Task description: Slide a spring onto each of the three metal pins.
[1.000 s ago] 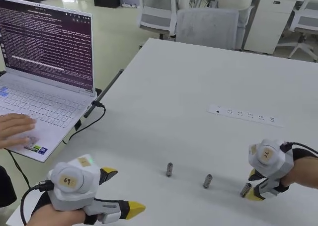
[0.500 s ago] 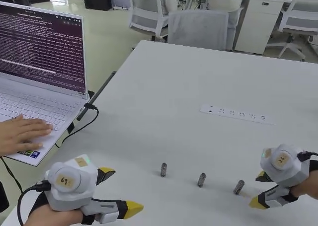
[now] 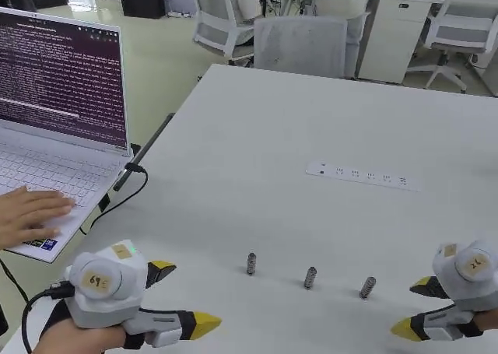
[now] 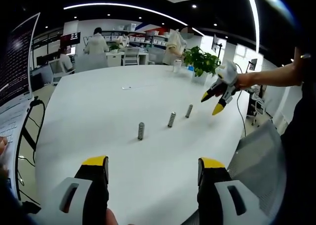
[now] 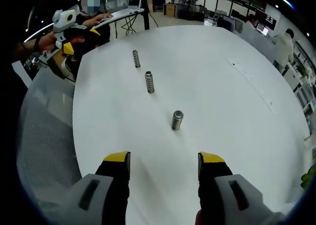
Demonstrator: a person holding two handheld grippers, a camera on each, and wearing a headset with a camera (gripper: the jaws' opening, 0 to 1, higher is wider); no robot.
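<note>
Springs seated, grippers drawn aside. Three small grey metal coil springs stand upright in a row along the near edge of the white worktop (image 3: 311,120): the left spring (image 3: 251,264), the middle spring (image 3: 310,278) and the right spring (image 3: 367,287), each well apart from the next. Their upright stance suggests that each is carried by a metal pin (the pins are hidden inside the coils and cannot be made out).

The left gripper (image 3: 184,296), grey-bodied with yellow-tipped black jaws, hovers near the near left corner with its jaws spread wide and empty. The right gripper (image 3: 416,307), of the same build, hangs near the near right corner, just beyond the right spring, its jaws likewise wide apart and holding nothing. Each points along the row from its own end, apparently so that neither disturbs the standing coils.

With all three springs seemingly in place, the task looks complete.

A white power strip (image 3: 362,176) lies mid-worktop. Off the left edge, a person's hand (image 3: 31,214) rests on an open silver laptop (image 3: 62,82).
</note>
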